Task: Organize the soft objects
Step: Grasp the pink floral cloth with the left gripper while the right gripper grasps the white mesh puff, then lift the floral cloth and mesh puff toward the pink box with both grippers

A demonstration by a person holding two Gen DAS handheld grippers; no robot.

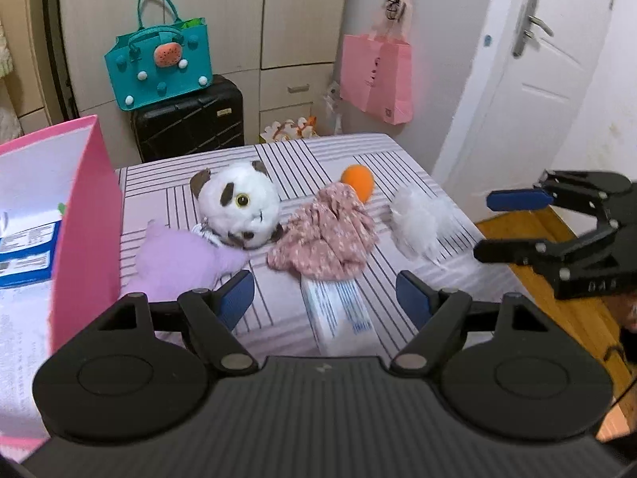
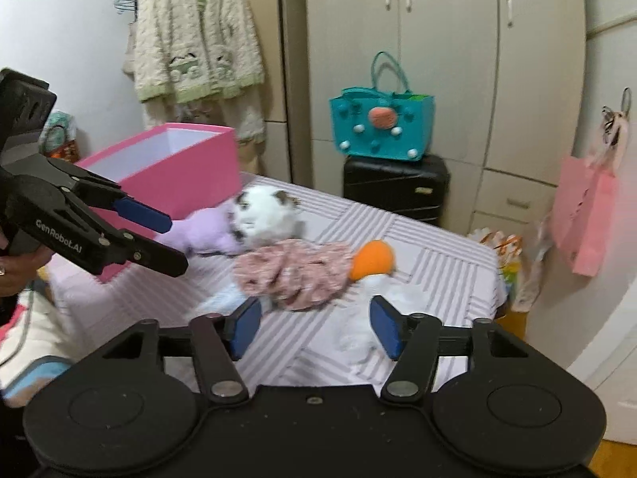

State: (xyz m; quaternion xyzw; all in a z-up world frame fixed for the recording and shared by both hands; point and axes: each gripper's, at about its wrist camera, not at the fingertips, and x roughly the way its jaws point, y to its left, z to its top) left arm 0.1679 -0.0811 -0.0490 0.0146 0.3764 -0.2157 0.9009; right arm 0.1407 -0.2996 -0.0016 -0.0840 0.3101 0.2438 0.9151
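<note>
Two views, both partly blocked by gripper bodies. In the left wrist view, the left gripper (image 1: 325,298) hangs with jaws apart above the striped bed (image 1: 414,167); a white packet (image 1: 342,318) is half hidden under the floral cloth (image 1: 324,235). The plush cat (image 1: 239,207) overlaps the purple toy (image 1: 175,259) beside the pink box (image 1: 87,219), which is cut off at the frame edge. The right gripper (image 1: 483,225) hovers past the bed's edge, jaws apart.

In the right wrist view, everything is motion-blurred. The white fluffy toy (image 2: 382,290) lies near the bed's edge, touching the orange ball (image 2: 372,259).
</note>
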